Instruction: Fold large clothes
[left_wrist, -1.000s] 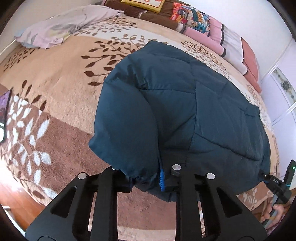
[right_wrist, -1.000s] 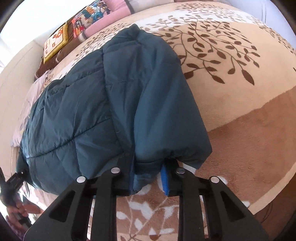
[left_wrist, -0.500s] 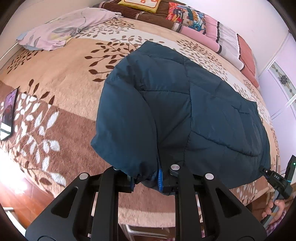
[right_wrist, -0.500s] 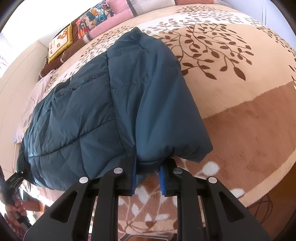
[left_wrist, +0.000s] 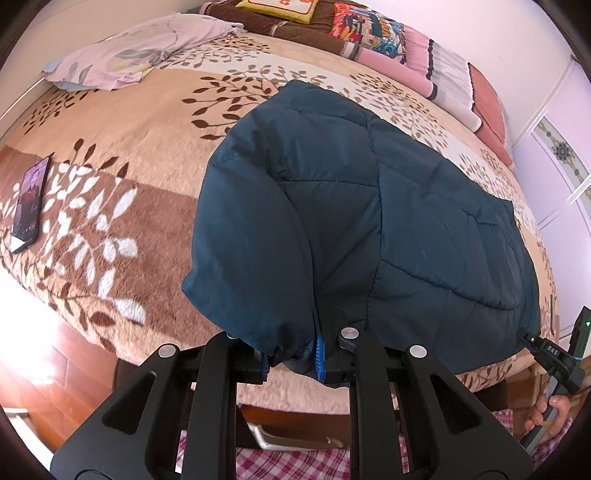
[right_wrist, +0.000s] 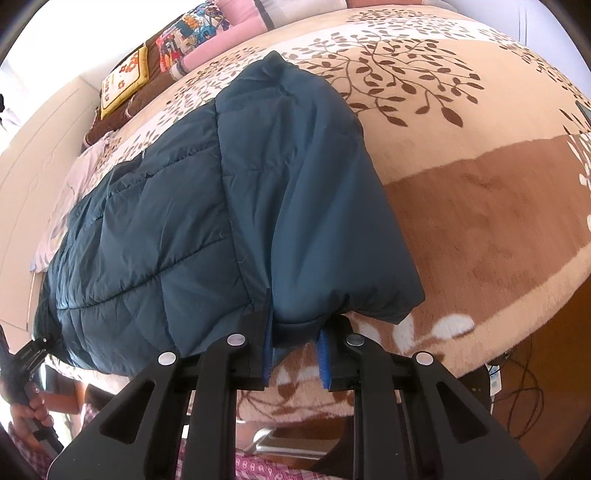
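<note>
A dark teal quilted puffer jacket (left_wrist: 369, 206) lies spread on the bed, its near edge hanging over the bed's front edge; it also shows in the right wrist view (right_wrist: 221, 206). My left gripper (left_wrist: 291, 360) is shut on the jacket's left sleeve cuff, gathered between the blue pads. My right gripper (right_wrist: 293, 354) is shut on the right sleeve end, which is pinched between its blue pads. Each gripper shows small at the other view's edge: the right gripper (left_wrist: 554, 354) and the left gripper (right_wrist: 33, 350).
The bed carries a beige and brown leaf-patterned blanket (left_wrist: 122, 122). A phone (left_wrist: 29, 203) lies at its left edge. A lilac pillowcase (left_wrist: 140, 48) and colourful folded bedding (left_wrist: 369, 29) sit at the far end. Cables (right_wrist: 517, 387) lie on the floor at the right.
Both grippers have pulled back and up toward the bed's front edge, drawing the sleeve ends with them. The bed frame and floor below now show.
</note>
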